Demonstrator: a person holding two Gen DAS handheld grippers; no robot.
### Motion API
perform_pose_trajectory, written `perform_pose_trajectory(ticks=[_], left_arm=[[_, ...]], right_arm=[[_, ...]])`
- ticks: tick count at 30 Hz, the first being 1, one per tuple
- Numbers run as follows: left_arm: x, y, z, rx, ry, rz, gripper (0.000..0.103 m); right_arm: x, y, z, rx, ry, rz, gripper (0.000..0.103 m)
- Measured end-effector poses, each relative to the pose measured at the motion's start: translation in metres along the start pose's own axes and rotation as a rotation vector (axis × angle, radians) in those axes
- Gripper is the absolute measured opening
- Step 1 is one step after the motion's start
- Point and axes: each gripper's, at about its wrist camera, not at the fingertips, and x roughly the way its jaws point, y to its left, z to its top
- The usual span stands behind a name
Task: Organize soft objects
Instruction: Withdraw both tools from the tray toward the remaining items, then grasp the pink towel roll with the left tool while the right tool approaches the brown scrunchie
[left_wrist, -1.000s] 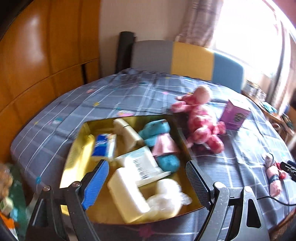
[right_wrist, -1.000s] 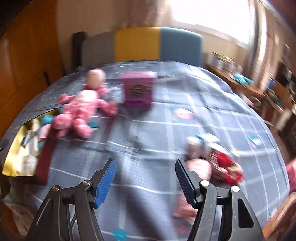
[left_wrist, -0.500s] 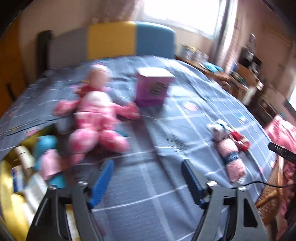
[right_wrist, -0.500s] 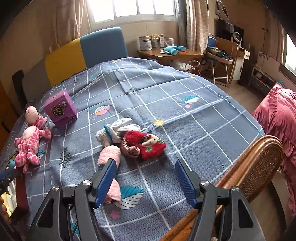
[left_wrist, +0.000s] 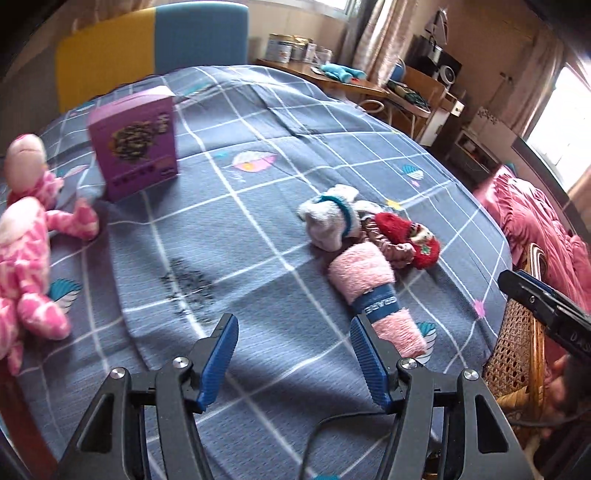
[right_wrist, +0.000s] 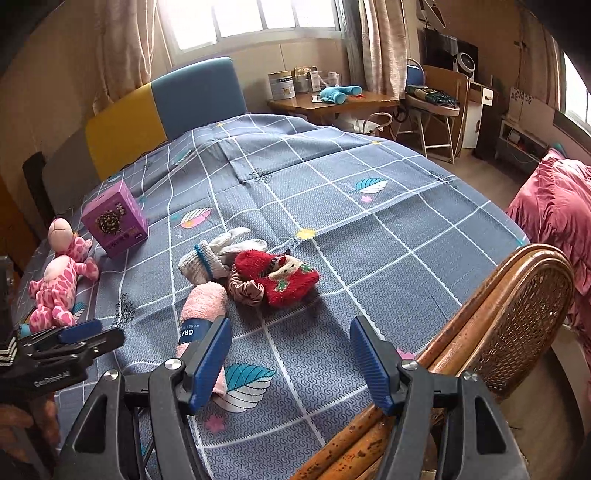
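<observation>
A small pile of soft things lies on the blue checked bedspread (right_wrist: 369, 229): a rolled pink towel with a blue band (left_wrist: 375, 293) (right_wrist: 201, 308), a white sock with a blue cuff (left_wrist: 328, 218) (right_wrist: 207, 258), a brown scrunchie (right_wrist: 245, 290) and a red Christmas sock (left_wrist: 408, 238) (right_wrist: 280, 277). A pink spotted plush toy (left_wrist: 26, 251) (right_wrist: 59, 277) lies at the left. My left gripper (left_wrist: 293, 356) is open and empty, just left of the towel's near end. My right gripper (right_wrist: 290, 363) is open and empty, in front of the pile.
A purple box (left_wrist: 135, 146) (right_wrist: 114, 221) stands beside the plush toy. A wicker chair back (right_wrist: 509, 317) stands at the bed's right edge. A headboard (right_wrist: 162, 110) and a wooden desk (right_wrist: 332, 101) are behind. A pink bedding heap (right_wrist: 554, 206) lies at the right.
The left gripper has swung right, away from the gold box of items, and now faces the towel and socks. The right gripper has drawn back and turned slightly right. Both stay open.
</observation>
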Motion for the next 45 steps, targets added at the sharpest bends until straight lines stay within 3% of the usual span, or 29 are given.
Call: perform_pose_trajectory(ticks=[9, 15, 18, 20, 22, 31, 34, 39, 42, 45], left_arm=[[0.048, -0.036, 0.019, 0.004, 0.076, -0.061, 0.060], [0.083, -0.053, 0.025, -0.020, 0.135, -0.093, 0.067], [0.093, -0.051, 0.020, -0.051, 0.153, -0.149, 0.041], [0.088, -0.047, 0.018, -0.063, 0.134, -0.215, 0.037], [0.077, -0.042, 0.015, -0.045, 0.104, -0.211, 0.036], [0.010, 0.042, -0.011, -0.188, -0.005, -0.199, 0.036], [-0.009, 0.077, -0.025, -0.245, 0.010, -0.177, 0.036], [-0.023, 0.128, -0.054, -0.348, 0.044, -0.121, 0.036], [-0.017, 0.145, -0.065, -0.395, 0.066, -0.084, 0.039], [-0.013, 0.151, -0.071, -0.444, 0.050, -0.111, 0.049]], right_arm=[[0.002, -0.006, -0.002, 0.046, 0.007, 0.048, 0.067], [0.002, -0.003, -0.002, 0.030, 0.011, 0.055, 0.067], [0.002, -0.002, -0.002, 0.023, 0.012, 0.057, 0.067], [0.003, -0.001, -0.002, 0.018, 0.015, 0.054, 0.067], [0.005, 0.000, -0.002, 0.007, 0.026, 0.051, 0.065], [0.023, 0.017, 0.007, -0.097, 0.141, 0.073, 0.056], [0.032, 0.033, 0.021, -0.151, 0.188, 0.135, 0.051], [0.062, 0.066, 0.041, -0.296, 0.228, 0.134, 0.047], [0.091, 0.079, 0.047, -0.380, 0.273, 0.068, 0.045], [0.122, 0.085, 0.045, -0.447, 0.399, 0.017, 0.036]])
